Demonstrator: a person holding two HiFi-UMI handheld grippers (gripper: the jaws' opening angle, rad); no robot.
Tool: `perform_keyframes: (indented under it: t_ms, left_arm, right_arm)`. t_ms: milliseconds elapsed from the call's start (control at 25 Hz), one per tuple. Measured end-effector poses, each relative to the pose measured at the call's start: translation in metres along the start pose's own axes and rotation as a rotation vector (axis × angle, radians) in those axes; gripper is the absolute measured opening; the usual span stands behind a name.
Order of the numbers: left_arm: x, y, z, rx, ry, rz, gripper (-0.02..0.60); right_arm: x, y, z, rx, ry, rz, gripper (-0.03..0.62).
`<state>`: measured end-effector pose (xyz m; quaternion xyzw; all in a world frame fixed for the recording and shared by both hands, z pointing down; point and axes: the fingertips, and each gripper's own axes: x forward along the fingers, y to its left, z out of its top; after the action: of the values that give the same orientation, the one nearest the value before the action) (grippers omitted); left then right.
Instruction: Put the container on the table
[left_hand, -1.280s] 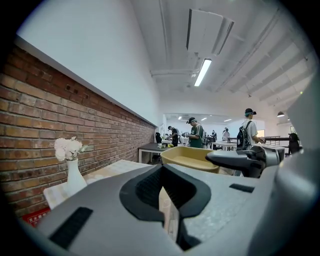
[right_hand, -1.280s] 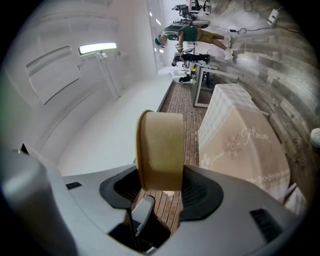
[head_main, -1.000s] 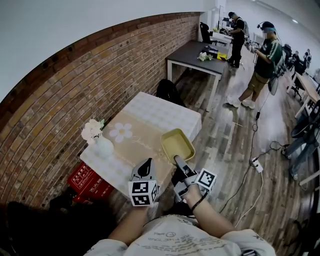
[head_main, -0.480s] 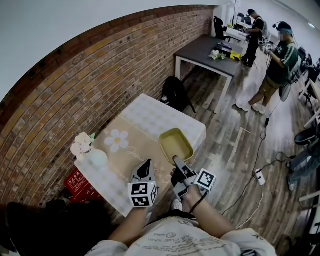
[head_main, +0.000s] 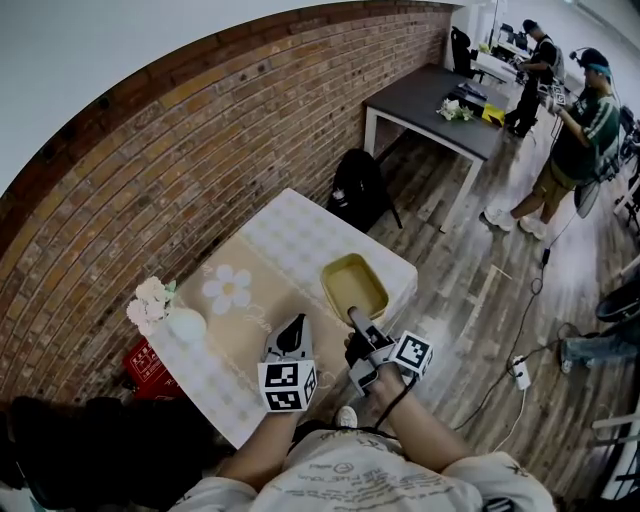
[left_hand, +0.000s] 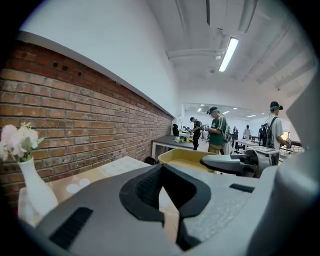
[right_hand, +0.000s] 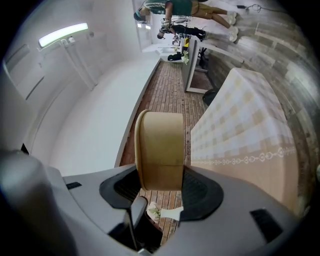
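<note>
From the head view we see the right gripper (head_main: 356, 320) holding the yellow container (head_main: 353, 284) by its near rim, over the right edge of the table (head_main: 300, 232). The left gripper (head_main: 293, 330) is just beside it. In the left gripper view, its 2 jaws meet with nothing between them. In the right gripper view, the 2 jaws clamp the container's wall.

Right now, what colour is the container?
Mustard yellow container; the head view shows it best.
</note>
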<state>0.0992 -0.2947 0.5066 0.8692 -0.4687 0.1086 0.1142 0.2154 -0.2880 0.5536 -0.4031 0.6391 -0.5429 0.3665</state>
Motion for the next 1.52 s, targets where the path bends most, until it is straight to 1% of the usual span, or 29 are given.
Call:
perform_keyframes:
  t_ms: [160,320,520,880,1040,1280,1520]
  left_arm:
    - [0.010,0.013,-0.001,-0.018,0.004,0.026,0.005]
    - [0.021,0.031,-0.005,-0.035,0.023,0.038,0.004]
    - [0.036,0.057,-0.003,-0.048,0.021,0.053,0.005]
    - [0.053,0.099,-0.030,-0.109,0.073,0.091,0.005]
    - [0.060,0.114,-0.037,-0.123,0.089,0.109,0.005]
    - [0.071,0.133,-0.045,-0.137,0.106,0.131,0.005]
    - [0.073,0.147,-0.051,-0.150,0.120,0.156,0.005]
  right_arm:
    - [0.019,-0.015,0.004,0.003,0.031,-0.015,0.218]
    - [0.043,-0.030,0.003,0.026,0.049,-0.021,0.218]
    - [0.079,-0.050,-0.002,0.040,0.085,-0.037,0.219]
    - [0.133,-0.119,-0.013,0.110,0.143,-0.121,0.219]
    - [0.159,-0.132,-0.023,0.136,0.181,-0.126,0.219]
    - [0.194,-0.141,-0.035,0.160,0.236,-0.106,0.219]
    - [0.209,-0.151,-0.042,0.167,0.265,-0.128,0.221]
